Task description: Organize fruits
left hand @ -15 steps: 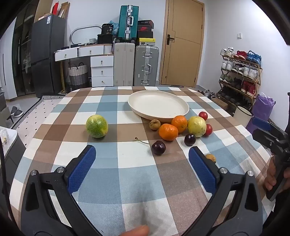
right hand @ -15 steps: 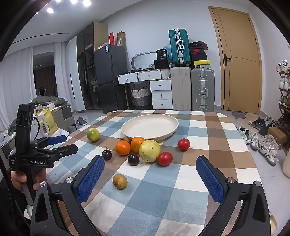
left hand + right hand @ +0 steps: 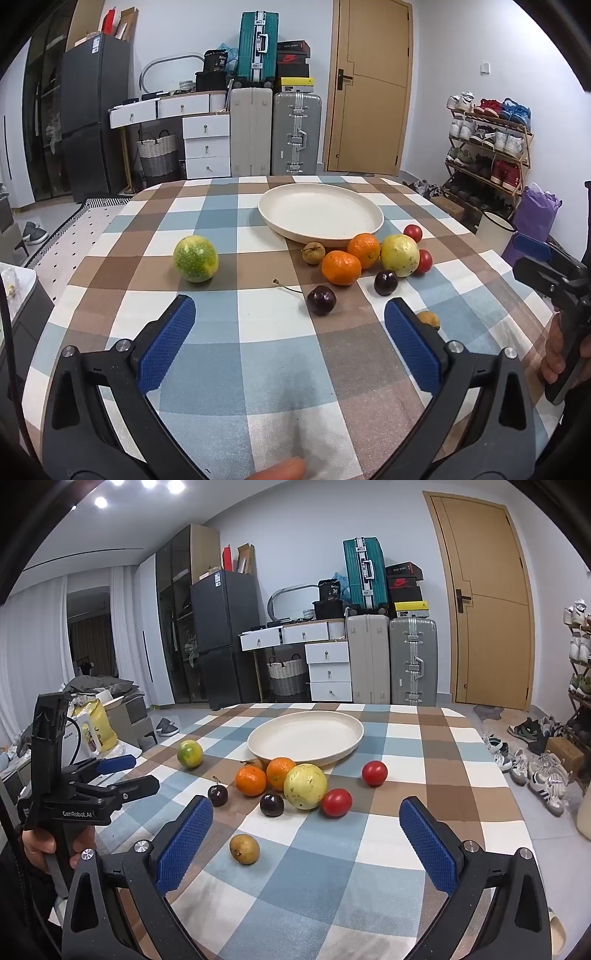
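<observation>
An empty cream plate (image 3: 320,212) (image 3: 306,736) sits mid-table on the checked cloth. In front of it lie two oranges (image 3: 341,267) (image 3: 251,781), a yellow round fruit (image 3: 400,254) (image 3: 305,786), two red tomatoes (image 3: 336,802), two dark plums (image 3: 321,300) (image 3: 272,804) and small brown fruits (image 3: 244,848). A green fruit (image 3: 195,258) (image 3: 189,753) lies apart to the left. My left gripper (image 3: 290,314) hovers open short of the plums, nothing between its pads. My right gripper (image 3: 306,818) is open too, near the brown fruit and tomatoes.
The table's right edge drops to a floor with shoes (image 3: 535,771) and a shoe rack (image 3: 487,147). Suitcases (image 3: 295,133), drawers (image 3: 207,146) and a door (image 3: 373,85) stand behind the table. A hand (image 3: 44,843) holds the left gripper's handle at the table's left edge.
</observation>
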Available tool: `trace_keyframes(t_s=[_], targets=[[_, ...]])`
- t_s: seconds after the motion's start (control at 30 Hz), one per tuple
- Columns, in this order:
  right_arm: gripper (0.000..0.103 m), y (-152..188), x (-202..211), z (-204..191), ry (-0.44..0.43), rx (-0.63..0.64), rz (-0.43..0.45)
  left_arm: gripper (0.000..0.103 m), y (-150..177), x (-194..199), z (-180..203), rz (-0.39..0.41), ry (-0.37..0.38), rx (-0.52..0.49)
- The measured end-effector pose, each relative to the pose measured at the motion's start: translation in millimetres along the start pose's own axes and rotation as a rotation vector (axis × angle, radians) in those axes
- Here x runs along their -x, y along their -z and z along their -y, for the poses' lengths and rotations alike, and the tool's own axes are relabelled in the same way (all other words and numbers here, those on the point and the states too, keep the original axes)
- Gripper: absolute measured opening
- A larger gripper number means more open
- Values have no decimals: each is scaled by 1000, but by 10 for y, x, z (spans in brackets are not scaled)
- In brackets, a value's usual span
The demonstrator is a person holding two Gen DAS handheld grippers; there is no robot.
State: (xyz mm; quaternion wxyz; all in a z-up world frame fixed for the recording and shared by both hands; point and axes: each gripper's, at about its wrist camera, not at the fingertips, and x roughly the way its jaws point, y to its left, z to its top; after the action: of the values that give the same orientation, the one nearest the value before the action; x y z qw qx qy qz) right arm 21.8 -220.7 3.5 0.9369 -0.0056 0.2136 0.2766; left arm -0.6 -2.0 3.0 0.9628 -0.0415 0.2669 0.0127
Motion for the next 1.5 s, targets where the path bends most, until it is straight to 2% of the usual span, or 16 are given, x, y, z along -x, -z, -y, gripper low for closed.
trace_keyframes(t_s=[0.77,1.5], targets=[[103,1,-3,5,1,-2,-3,102,16,29,-10,8,26,-13],[103,7,-33,25,9,-14,-15,102,5,34,7,4,13,-19]])
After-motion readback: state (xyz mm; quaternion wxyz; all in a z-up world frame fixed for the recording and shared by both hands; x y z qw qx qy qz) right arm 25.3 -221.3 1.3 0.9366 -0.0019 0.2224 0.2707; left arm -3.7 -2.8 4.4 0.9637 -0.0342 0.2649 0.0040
